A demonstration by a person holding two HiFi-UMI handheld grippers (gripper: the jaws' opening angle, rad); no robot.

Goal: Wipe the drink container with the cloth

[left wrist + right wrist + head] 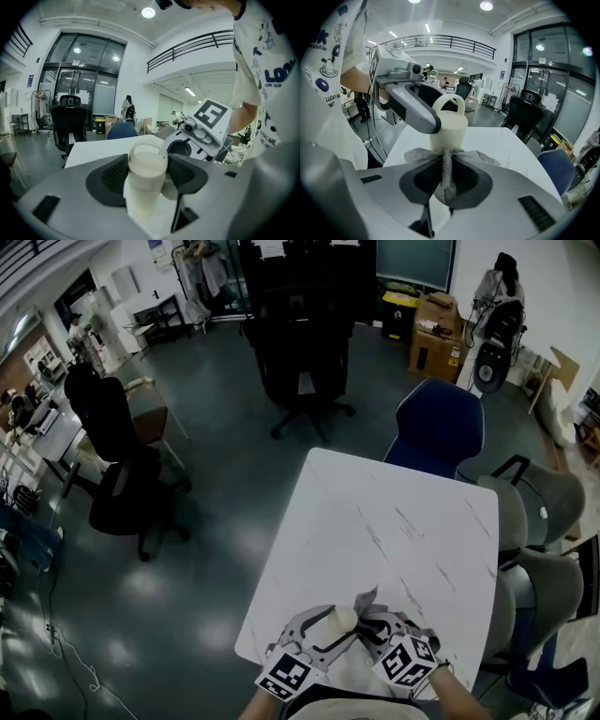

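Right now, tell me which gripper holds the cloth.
The right gripper: its jaws pinch the grey cloth. The left gripper grips the cream container instead.

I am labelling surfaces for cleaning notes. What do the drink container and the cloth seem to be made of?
Drink container: probably plastic, cream and matte; its surface is even and dull, without glints.
Cloth: grey knitted or woven textile, rough; an open mesh pattern shows where it bunches.

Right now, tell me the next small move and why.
Probably slide the right hand-held gripper so its pinched mesh cloth rubs along the side of the cream drink container. The cloth lies against the container, and the left hand-held gripper clamps it steady.
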